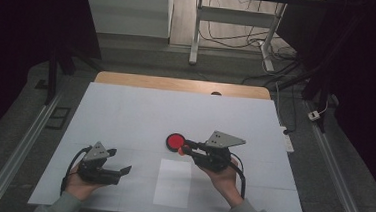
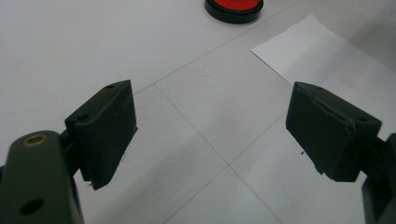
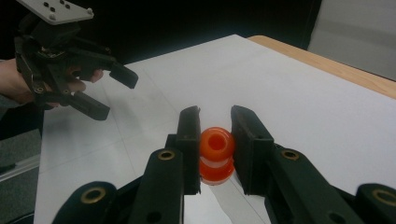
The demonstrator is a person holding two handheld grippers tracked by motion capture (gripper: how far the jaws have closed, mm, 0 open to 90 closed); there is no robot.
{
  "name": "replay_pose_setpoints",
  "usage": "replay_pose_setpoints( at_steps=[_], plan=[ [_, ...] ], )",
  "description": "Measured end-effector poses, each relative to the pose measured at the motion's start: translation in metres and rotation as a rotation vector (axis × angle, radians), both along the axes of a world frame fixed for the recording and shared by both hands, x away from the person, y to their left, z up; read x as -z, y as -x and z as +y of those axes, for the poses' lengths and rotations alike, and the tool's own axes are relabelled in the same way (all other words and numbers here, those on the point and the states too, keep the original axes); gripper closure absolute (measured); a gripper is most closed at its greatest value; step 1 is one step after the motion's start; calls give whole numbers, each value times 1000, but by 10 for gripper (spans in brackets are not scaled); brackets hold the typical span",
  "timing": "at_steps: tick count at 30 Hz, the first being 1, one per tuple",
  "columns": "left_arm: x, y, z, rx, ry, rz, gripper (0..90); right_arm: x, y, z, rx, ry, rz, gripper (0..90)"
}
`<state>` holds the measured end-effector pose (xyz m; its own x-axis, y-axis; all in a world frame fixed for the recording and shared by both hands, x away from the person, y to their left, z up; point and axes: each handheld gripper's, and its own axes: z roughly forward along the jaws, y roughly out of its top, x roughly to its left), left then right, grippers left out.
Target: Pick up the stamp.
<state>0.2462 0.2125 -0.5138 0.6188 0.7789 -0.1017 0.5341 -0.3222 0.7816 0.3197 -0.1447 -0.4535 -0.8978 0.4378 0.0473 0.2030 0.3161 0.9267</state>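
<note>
High view first: a white sheet covers the desk (image 1: pixel 125 111), leaving a strip of bare wood along the far edge, and most of the white surface is bare on every side of the hands. A smaller white paper (image 1: pixel 173 182) lies near the front edge, between the two hands. The left claw (image 1: pixel 121 170) hangs low at the front left with its jaws spread and nothing between them. The right claw (image 1: pixel 185 148) points left, closed on a small orange piece (image 1: pixel 182 150) right beside a red disc (image 1: pixel 176 141) with a black rim; whether piece and disc touch cannot be told here.

Left gripper view: the two black jaws stand wide apart over bare white desk, with thin crossing lines on the surface beneath them. The red disc sits at the top edge, well ahead of the jaws, and a corner of the paper reaches in from the upper right.

Right gripper view: the orange piece is glossy and rounded, with a hollow top and a pale band around its waist. It sits squeezed between both jaws, touching each, raised off the desk. Farther off at upper left, the left claw is open, with clear white desk between the two.
</note>
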Motion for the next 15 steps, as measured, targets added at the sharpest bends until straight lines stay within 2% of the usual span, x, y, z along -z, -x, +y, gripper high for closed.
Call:
replay_pose_setpoints(
  at_steps=[15],
  plan=[
    [-2, 1, -3, 11, -10, -7, 164, 1, 2, 5, -15, 14, -8, 727]
  ],
)
